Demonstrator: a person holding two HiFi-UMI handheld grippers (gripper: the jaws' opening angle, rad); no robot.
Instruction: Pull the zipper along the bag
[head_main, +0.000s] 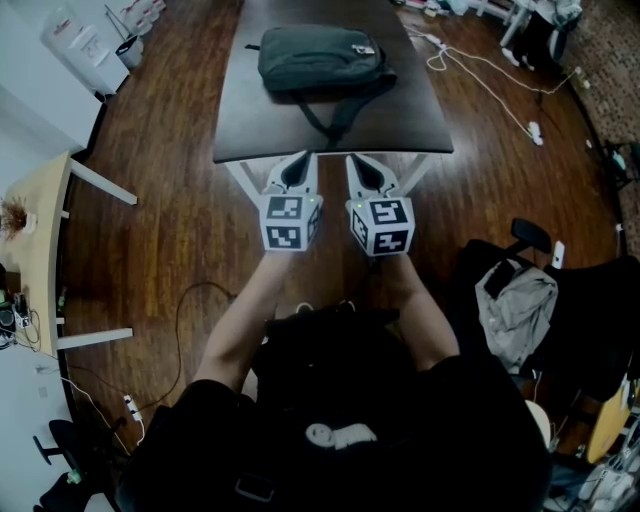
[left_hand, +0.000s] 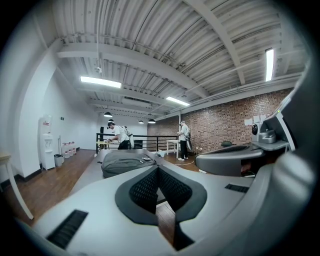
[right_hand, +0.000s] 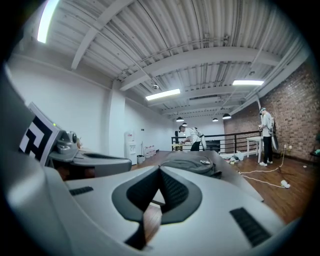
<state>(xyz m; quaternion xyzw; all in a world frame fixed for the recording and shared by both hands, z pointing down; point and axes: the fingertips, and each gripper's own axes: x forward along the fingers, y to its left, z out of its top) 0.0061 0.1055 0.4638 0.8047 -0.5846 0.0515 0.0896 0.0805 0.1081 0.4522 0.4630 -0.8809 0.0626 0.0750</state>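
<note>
Head view: dark grey-green fabric bag (head_main: 320, 58) lies flat on the far half of a dark, matte, rectangular worktop (head_main: 260, 125) with white angled legs. Soft, rounded shape. Black webbing strap (head_main: 330, 115) trails from it toward the near edge. Small pale tag (head_main: 366, 49) at the bag's right end; print too small to read.

Left claw (head_main: 304, 156) and right claw (head_main: 352, 160) are held side by side at the near edge, well apart from the bag. Each carries a white cube (head_main: 290, 222) with black square markers; patterns only, no legible words.

Left gripper view: left claw (left_hand: 158, 167) has grey moulded jaws with black ribbed pads, tips pressed together, nothing between them. The bag (left_hand: 127, 162) sits beyond on the worktop.

Right gripper view: right claw (right_hand: 160, 170) is likewise closed tip to tip and empty, with the bag (right_hand: 190, 164) ahead.

Floor (head_main: 160, 200) is reddish-brown wood plank, glossy.
</note>
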